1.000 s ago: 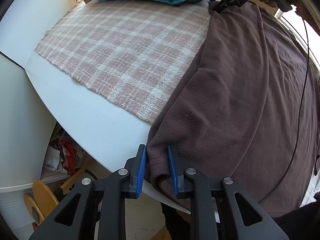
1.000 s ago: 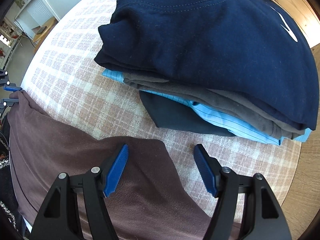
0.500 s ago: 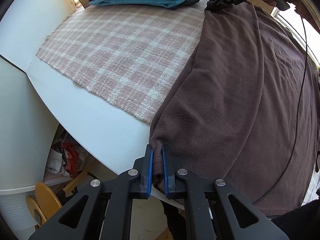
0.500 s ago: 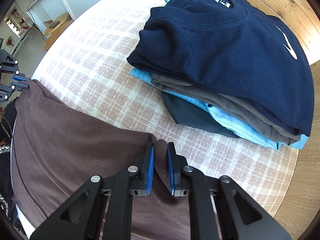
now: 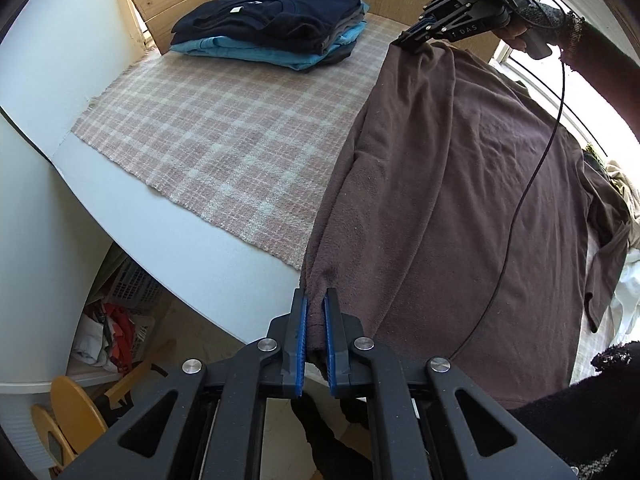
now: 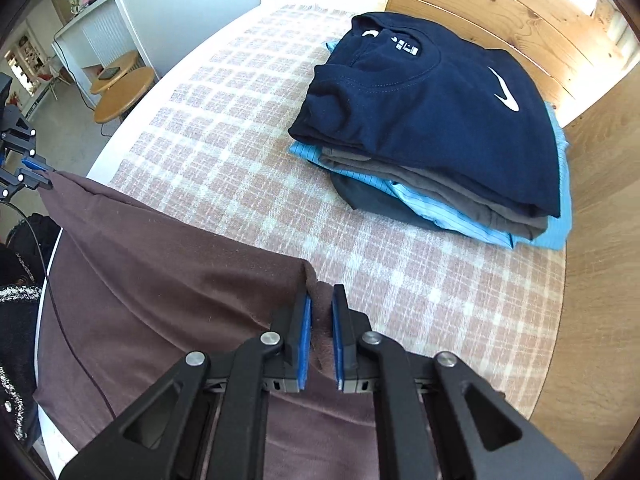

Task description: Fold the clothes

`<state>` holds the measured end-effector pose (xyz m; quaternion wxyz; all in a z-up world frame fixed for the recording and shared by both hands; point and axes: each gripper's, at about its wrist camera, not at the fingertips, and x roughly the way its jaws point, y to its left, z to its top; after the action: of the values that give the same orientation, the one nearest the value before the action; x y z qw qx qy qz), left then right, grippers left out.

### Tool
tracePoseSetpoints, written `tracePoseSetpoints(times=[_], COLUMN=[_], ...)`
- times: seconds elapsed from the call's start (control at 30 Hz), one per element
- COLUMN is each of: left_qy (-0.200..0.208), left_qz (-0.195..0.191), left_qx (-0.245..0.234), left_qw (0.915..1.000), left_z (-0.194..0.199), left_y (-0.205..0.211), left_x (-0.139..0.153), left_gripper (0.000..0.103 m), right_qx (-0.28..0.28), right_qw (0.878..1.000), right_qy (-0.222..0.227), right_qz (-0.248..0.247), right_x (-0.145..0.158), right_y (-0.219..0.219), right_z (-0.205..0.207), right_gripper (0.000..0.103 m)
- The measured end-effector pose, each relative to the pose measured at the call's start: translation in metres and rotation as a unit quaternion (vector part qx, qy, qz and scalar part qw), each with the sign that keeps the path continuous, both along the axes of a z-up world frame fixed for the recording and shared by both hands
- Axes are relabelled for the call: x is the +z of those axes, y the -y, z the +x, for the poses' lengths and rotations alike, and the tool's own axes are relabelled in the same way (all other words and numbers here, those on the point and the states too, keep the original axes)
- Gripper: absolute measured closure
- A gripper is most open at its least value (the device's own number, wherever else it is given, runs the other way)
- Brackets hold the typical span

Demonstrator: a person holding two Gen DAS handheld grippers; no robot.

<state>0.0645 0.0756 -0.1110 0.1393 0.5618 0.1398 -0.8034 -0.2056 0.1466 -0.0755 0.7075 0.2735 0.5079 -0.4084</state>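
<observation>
A brown long-sleeved shirt (image 5: 460,200) lies spread over the right part of the table, its left edge lifted off the plaid cloth (image 5: 224,120). My left gripper (image 5: 316,300) is shut on the near corner of that edge, at the table's front. My right gripper (image 6: 320,296) has the far corner of the shirt (image 6: 160,272) pinched between its blue pads, with its jaws still closing. The edge hangs taut between the two. The right gripper (image 5: 412,38) shows in the left wrist view, and the left gripper (image 6: 38,172) shows in the right wrist view.
A stack of folded clothes (image 6: 432,128), navy on top, sits at the back by the wooden wall (image 6: 500,8). A black cable (image 5: 532,176) hangs over the shirt. Below the white table (image 5: 192,240) stand a basket (image 5: 120,312) and a wooden stool (image 5: 76,408).
Both grippers went from open around the shirt's edge to shut on it. They then rose, lifting the edge off the table.
</observation>
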Motion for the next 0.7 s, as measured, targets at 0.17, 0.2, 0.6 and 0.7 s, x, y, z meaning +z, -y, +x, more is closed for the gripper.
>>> tracePoseSetpoints(times=[0.17,0.2,0.6,0.7], left_qy=[-0.001,0.001,0.037,0.038], left_qz=[0.018,0.024,0.091,0.104], left_qx=[-0.053,-0.065,-0.142,-0.138], left_qw=[0.9984,0.9976,0.985,0.9842], left_z=[0.008,0.008,0.002,0.009], left_y=[-0.029,-0.035,-0.086,-0.087], left_x=[0.001,-0.002,-0.058,-0.05], left_gripper=[0.096,0.096,0.092,0.092], right_qx=[-0.032,-0.039,-0.095,-0.093], right_qw=[0.999,0.999,0.992,0.991], right_qy=[-0.004,-0.004,-0.036,-0.032], right_qz=[0.005,0.008,0.077,0.091], right_x=[-0.008,-0.012,-0.075,-0.058], right_y=[-0.056,-0.067,-0.112,-0.123], right_z=[0.004,0.004,0.003,-0.001], right_gripper=[0.093,0.094,0.089,0.084])
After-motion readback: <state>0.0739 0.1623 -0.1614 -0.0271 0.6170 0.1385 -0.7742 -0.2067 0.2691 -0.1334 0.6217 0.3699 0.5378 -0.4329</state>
